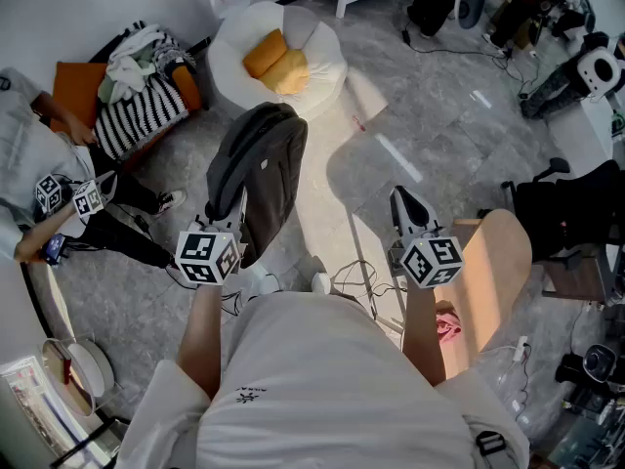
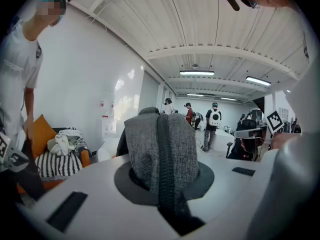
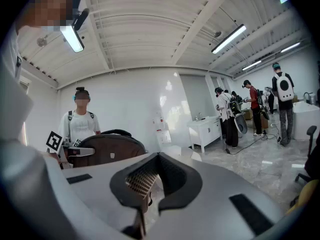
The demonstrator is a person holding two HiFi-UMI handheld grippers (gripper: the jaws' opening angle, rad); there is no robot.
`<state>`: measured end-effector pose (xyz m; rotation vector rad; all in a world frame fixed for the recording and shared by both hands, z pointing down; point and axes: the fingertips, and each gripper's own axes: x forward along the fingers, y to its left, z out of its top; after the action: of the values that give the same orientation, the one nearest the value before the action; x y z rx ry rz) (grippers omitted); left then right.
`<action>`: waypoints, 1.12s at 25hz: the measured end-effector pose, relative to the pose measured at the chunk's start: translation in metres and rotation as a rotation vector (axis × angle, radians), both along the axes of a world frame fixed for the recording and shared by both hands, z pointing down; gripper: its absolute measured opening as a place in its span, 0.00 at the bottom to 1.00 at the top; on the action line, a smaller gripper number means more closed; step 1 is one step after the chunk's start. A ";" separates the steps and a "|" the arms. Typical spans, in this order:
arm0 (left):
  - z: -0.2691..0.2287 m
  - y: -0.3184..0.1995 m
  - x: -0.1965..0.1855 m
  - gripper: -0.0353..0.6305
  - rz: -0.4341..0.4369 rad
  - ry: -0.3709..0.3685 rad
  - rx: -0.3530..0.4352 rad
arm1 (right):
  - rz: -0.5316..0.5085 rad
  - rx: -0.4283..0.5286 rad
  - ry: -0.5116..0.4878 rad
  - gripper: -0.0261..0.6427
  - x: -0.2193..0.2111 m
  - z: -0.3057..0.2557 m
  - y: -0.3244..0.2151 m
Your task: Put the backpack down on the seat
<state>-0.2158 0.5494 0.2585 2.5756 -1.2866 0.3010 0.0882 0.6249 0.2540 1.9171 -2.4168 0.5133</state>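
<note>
A dark grey backpack (image 1: 262,164) hangs above the floor in front of me. My left gripper (image 1: 240,206) is shut on its grey top strap (image 2: 161,151), and a black band runs down the middle of that strap between the jaws. In the right gripper view the backpack (image 3: 106,149) shows at the left. My right gripper (image 1: 401,199) is held level to the right of the bag, its jaws (image 3: 156,168) shut with nothing in them. A round white seat (image 1: 317,81) with yellow cushions (image 1: 275,62) stands beyond the backpack.
A light wooden chair (image 1: 496,262) stands close on my right. Another person (image 1: 29,179) with marker cubes stands at the left by an orange sofa (image 1: 83,86) with striped cushions. Cables (image 1: 356,279) lie on the floor near my feet. Black chairs (image 1: 571,208) stand at the far right.
</note>
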 end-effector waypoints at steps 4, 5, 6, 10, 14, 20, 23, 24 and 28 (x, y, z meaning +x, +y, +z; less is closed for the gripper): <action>0.001 0.000 0.003 0.15 -0.005 -0.005 0.004 | -0.007 -0.001 0.006 0.07 0.004 0.001 -0.001; 0.001 0.000 0.005 0.15 -0.006 -0.004 0.004 | -0.008 -0.001 0.008 0.07 0.006 0.001 -0.001; 0.002 0.000 0.008 0.15 -0.008 -0.004 0.003 | -0.008 -0.001 0.009 0.07 0.009 0.002 -0.001; 0.003 0.004 0.020 0.15 -0.021 -0.002 0.000 | -0.017 -0.004 0.000 0.07 0.022 0.006 0.002; 0.004 0.007 0.026 0.15 -0.031 0.000 -0.002 | -0.050 0.006 -0.059 0.07 0.026 0.008 0.005; 0.003 0.011 0.040 0.15 -0.043 -0.006 -0.001 | -0.079 -0.007 -0.093 0.08 0.036 0.014 0.007; 0.001 0.014 0.046 0.15 -0.052 -0.008 0.002 | -0.086 -0.013 -0.104 0.08 0.043 0.016 0.010; 0.002 0.015 0.047 0.15 -0.056 -0.009 0.003 | -0.087 -0.013 -0.104 0.08 0.045 0.017 0.011; 0.004 0.018 0.056 0.15 -0.064 -0.017 0.005 | -0.095 -0.015 -0.093 0.08 0.056 0.023 0.014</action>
<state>-0.1601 0.5674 0.2624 2.5355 -1.3738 0.3092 0.1439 0.6393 0.2769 1.8005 -2.5380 0.6267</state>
